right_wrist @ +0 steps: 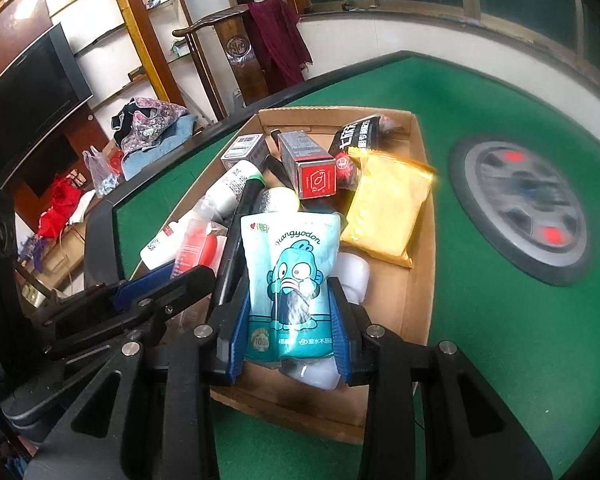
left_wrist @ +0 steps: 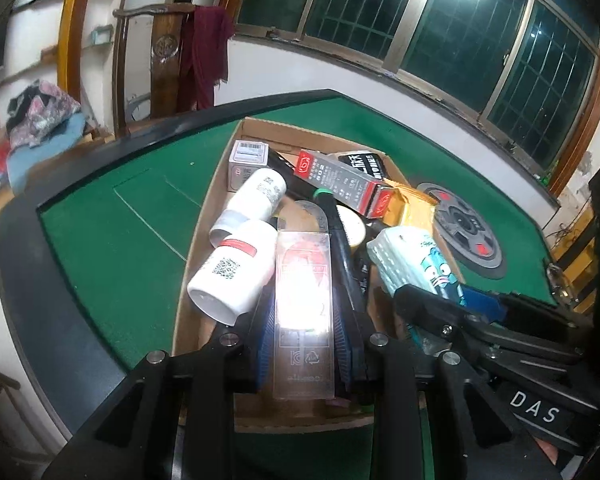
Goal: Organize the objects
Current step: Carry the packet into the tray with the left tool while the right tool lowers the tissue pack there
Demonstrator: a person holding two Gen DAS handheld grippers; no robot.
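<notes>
Cardboard box [left_wrist: 204, 216], crowded: left hand-held gripper [left_wrist: 303, 344] clamps clear packet [left_wrist: 303, 300], right hand-held gripper [right_wrist: 290, 340] clamps cartoon pouch [right_wrist: 290, 264]; slick wrappers may slip onto clutter.

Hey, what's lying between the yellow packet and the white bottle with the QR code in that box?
In the right wrist view, the blue cartoon tissue pack held by the right gripper, plus a black pen, lie between yellow packet and white bottle.

My left wrist view looks steeply down along its fingers from close above the near end of the cardboard box [left_wrist: 204, 216], facing the windows; my right wrist view looks down just as closely, angled toward the shelves; both share the box [right_wrist: 424, 184] and green table [left_wrist: 100, 216].
</notes>
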